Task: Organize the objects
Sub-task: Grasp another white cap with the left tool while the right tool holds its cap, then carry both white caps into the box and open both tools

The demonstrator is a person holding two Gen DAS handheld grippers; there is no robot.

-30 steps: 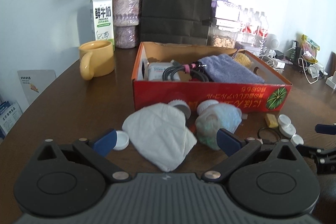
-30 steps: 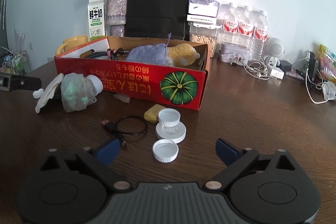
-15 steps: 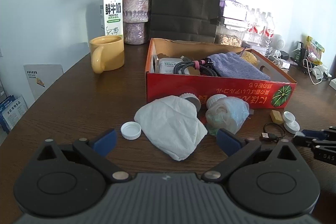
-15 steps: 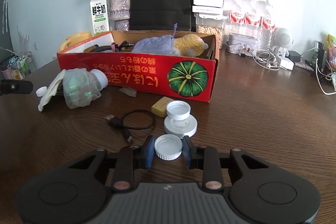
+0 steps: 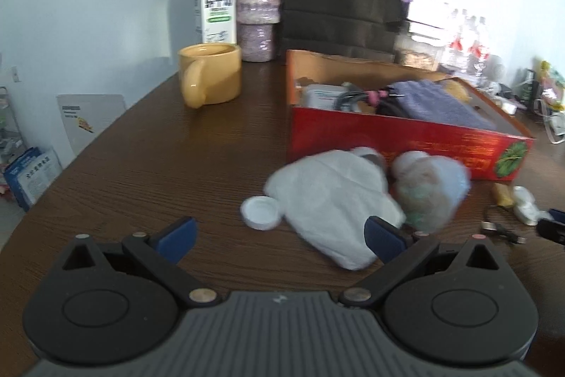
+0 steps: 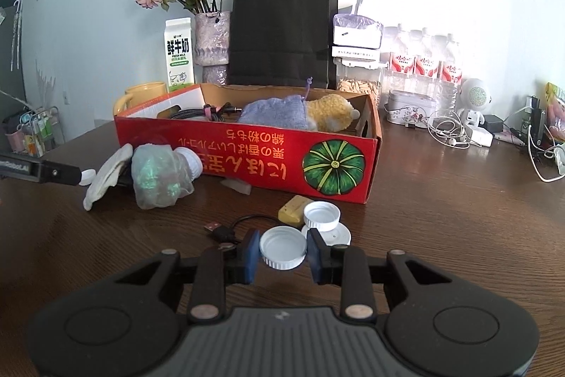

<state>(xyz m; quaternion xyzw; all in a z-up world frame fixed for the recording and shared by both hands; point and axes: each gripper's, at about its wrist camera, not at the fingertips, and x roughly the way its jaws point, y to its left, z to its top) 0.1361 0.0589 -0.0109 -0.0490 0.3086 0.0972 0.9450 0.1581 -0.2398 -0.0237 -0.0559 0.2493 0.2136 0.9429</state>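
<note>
Right gripper [image 6: 282,251] now closed around ridged white bottle cap [image 6: 282,247].

- Left gripper [image 5: 279,237]: matte black linkage arms, blue pads, silvery pivot screws, ribbed grey body behind.
- Right gripper [image 6: 282,253]: same black-and-blue look, round discs flanking the ribbed grey body.

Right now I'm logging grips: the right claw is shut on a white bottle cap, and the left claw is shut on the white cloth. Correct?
Not quite. The left claw is open and holds nothing; the white cloth lies ahead of it, as the left wrist view shows. The right claw is indeed shut on the white bottle cap.
</note>
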